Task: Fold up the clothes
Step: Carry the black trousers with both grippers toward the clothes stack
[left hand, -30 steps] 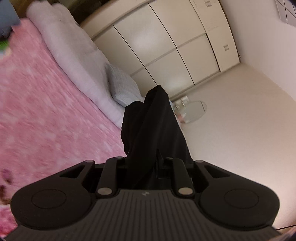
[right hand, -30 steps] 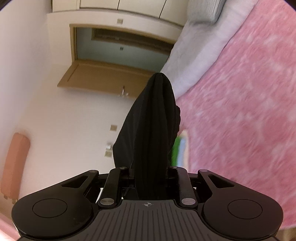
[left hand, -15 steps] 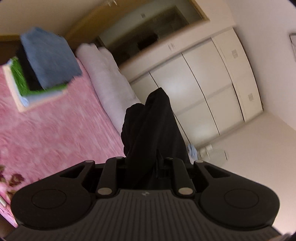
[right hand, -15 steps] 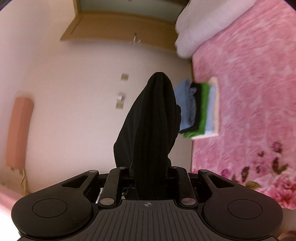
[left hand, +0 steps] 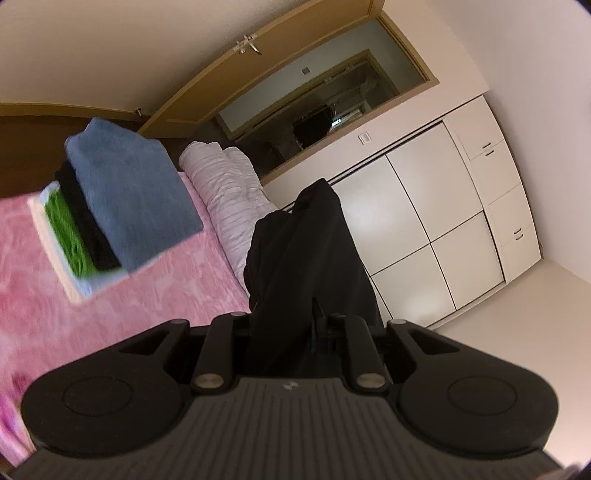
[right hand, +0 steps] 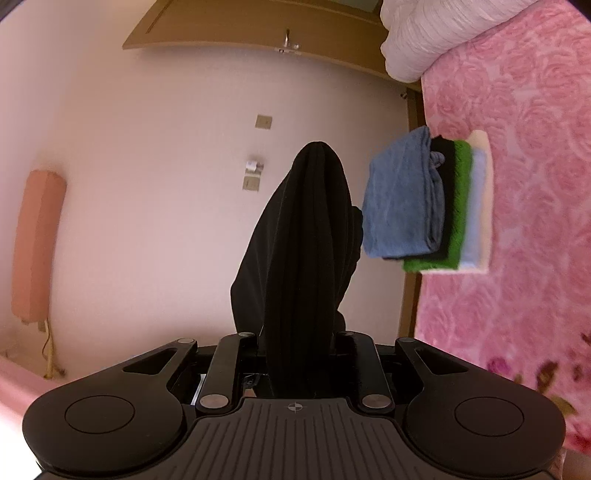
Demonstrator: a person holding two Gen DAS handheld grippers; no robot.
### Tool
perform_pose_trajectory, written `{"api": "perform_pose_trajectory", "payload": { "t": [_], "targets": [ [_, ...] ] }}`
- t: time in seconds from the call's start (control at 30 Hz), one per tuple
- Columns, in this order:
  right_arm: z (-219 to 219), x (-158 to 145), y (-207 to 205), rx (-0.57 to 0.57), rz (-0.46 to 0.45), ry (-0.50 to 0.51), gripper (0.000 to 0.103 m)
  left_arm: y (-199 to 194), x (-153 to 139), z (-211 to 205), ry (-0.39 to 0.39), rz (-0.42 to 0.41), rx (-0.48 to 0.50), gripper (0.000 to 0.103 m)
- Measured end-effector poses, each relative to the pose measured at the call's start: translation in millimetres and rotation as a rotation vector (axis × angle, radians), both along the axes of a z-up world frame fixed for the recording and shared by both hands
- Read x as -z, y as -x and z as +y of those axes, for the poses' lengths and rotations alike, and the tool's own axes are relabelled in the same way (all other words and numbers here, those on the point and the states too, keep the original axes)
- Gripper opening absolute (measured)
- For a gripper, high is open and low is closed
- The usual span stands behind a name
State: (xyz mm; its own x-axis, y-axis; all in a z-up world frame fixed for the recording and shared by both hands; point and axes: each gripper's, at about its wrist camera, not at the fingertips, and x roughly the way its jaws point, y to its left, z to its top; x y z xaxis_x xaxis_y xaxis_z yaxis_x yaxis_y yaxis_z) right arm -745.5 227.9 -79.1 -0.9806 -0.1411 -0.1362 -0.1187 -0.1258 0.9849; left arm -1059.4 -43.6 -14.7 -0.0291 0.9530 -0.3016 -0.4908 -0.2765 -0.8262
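Observation:
My left gripper (left hand: 314, 206) is shut on a black garment (left hand: 303, 258), which drapes over and hides its fingers. My right gripper (right hand: 319, 166) is shut on the same black garment (right hand: 306, 251), fingers also hidden under the cloth. Both hold it lifted above the pink bedspread (left hand: 129, 295). A stack of folded clothes (left hand: 122, 199), blue on top, then black, green, light blue and cream, lies on the bed to the left in the left wrist view. In the right wrist view the stack (right hand: 424, 203) lies just right of the garment.
A rolled white quilt (left hand: 229, 192) lies along the bed's far side; it also shows in the right wrist view (right hand: 436, 33). White wardrobe doors (left hand: 424, 229) and a wooden door (left hand: 258, 70) stand beyond. The pink bedspread (right hand: 517, 221) fills the right.
Both grippers have swung with the black garment toward the folded stack, which has come into view and grown larger. The grip on the garment is unchanged.

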Motion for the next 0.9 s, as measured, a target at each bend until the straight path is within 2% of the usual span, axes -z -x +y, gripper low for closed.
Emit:
{"api": "perform_pose_trajectory", "payload": {
  "t": [0.13,0.27,0.43,0.57,0.77,0.9],
  "targets": [
    [2.6,4.9,57.1,0.092,0.014,0.016,0.019,86.5,-1.6,23.0,0.005,0.009,0.095,0.015],
    [4.0,0.4,116.0,0.206,0.031,0.034,0.019,172.8,-18.2,54.3,0.008,0.043,0.21,0.015],
    [20.5,-8.0,186.1,0.327,0.055,0.012,0.019,259.8,-30.4,102.3,0.001,0.09,0.317,0.015],
    [41.4,-1.3,230.8,0.387,0.046,0.024,0.019,307.9,-22.2,138.9,0.005,0.096,0.369,0.015],
    [62.6,35.3,264.8,0.444,-0.006,0.07,0.019,348.4,23.3,180.5,0.051,0.061,0.415,0.015],
    [67.0,61.1,266.2,0.446,-0.029,0.104,0.019,363.5,57.7,193.9,0.081,0.022,0.424,0.015]
  ]
}}
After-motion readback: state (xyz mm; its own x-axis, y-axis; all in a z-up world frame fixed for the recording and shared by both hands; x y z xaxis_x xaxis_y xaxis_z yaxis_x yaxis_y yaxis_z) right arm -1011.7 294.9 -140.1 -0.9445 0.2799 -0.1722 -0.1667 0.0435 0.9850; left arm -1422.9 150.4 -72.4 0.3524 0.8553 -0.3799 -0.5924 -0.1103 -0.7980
